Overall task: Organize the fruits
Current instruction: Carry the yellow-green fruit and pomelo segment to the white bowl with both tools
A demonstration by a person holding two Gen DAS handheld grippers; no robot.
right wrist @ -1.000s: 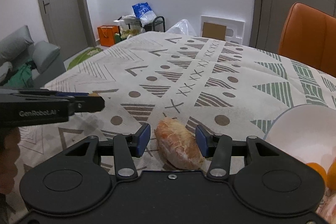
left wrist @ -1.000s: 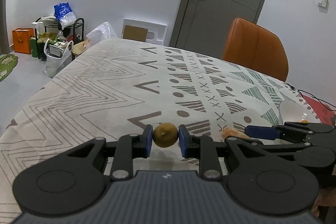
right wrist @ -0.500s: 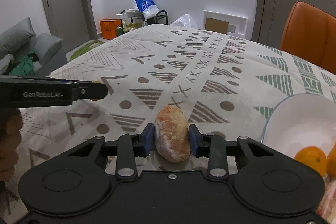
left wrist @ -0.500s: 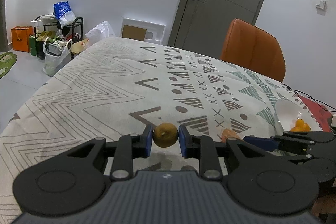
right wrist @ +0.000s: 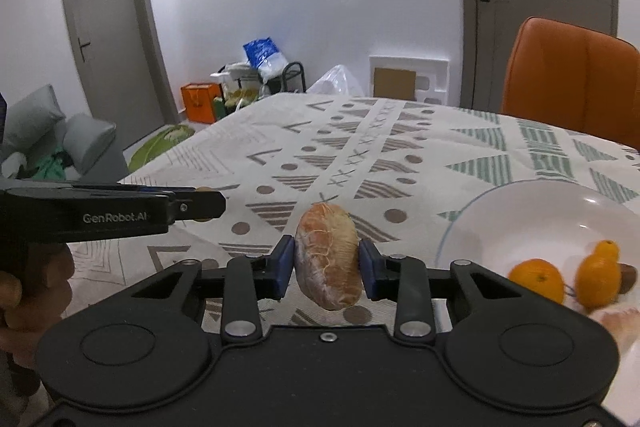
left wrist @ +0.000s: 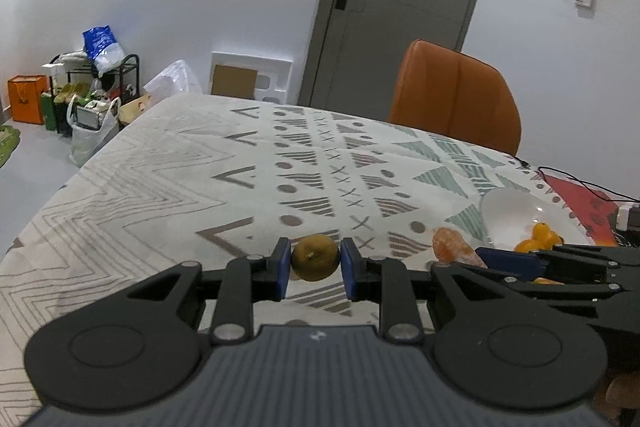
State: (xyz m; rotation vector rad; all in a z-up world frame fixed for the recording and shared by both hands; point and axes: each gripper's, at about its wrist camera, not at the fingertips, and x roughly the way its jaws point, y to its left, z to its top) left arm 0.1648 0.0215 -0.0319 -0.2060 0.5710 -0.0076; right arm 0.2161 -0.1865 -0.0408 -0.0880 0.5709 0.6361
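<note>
We pinch the peeled orange (right wrist: 329,254) in the right hand-held gripper (right wrist: 327,263), its long axis running 12 to 6, above the bench (right wrist: 400,155) beside the white bowl (right wrist: 532,215) at 3 o'clock, while the left hand-held gripper (left wrist: 313,263) clamps a brown round fruit (left wrist: 315,257).

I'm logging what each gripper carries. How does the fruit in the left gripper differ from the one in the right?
The brown round fruit is small, near-spherical and dull olive-brown; the peeled citrus is larger, elongated, pale orange with white pith.

The left gripper closes narrowly; the right gripper stands wider.

Both are clamped between blue pads above the patterned tablecloth.
</note>
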